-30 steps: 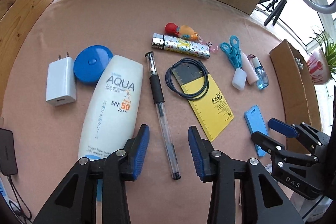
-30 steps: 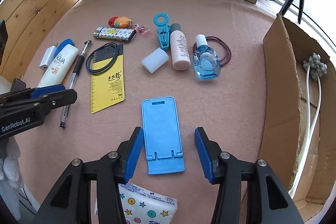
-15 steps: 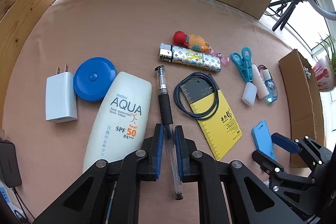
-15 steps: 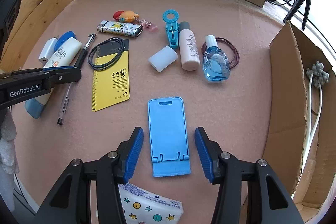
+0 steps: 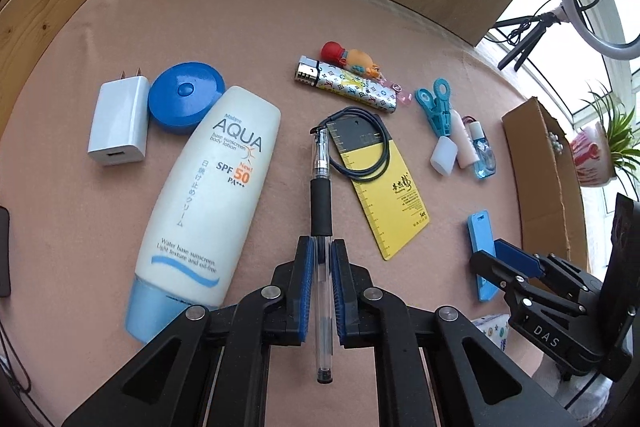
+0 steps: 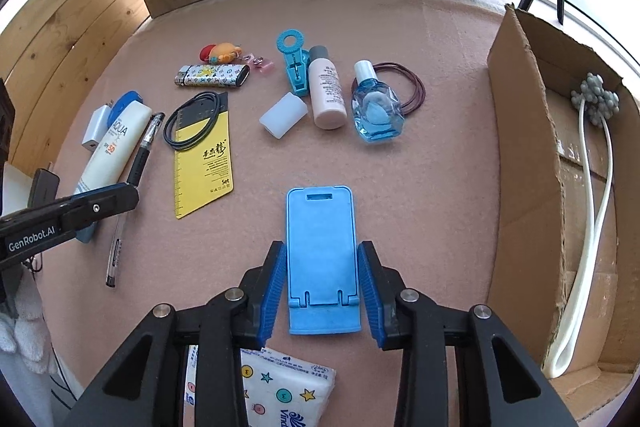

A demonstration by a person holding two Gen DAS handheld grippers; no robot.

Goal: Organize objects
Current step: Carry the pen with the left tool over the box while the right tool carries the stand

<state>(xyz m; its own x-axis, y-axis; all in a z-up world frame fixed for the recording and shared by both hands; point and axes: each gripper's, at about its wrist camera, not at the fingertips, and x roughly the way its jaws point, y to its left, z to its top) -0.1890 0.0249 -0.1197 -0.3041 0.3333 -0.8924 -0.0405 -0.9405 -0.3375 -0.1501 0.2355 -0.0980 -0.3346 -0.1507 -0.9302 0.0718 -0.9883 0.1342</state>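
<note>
My left gripper point(image 5: 321, 247) is low over the pink mat point(image 5: 260, 27), pointing forward, jaws pinched on the clear barrel of the pen point(image 5: 321, 203). My right gripper point(image 6: 322, 279) is open, its fingers either side of the blue phone stand point(image 6: 320, 247), which lies flat.

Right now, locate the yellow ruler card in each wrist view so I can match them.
Left wrist: the yellow ruler card lies right of centre, just right of the pen shut in the left gripper.
Right wrist: it lies left of centre, beyond the blue phone stand.
Shared landmark: the dark cord loop resting on its dark top end.
</note>
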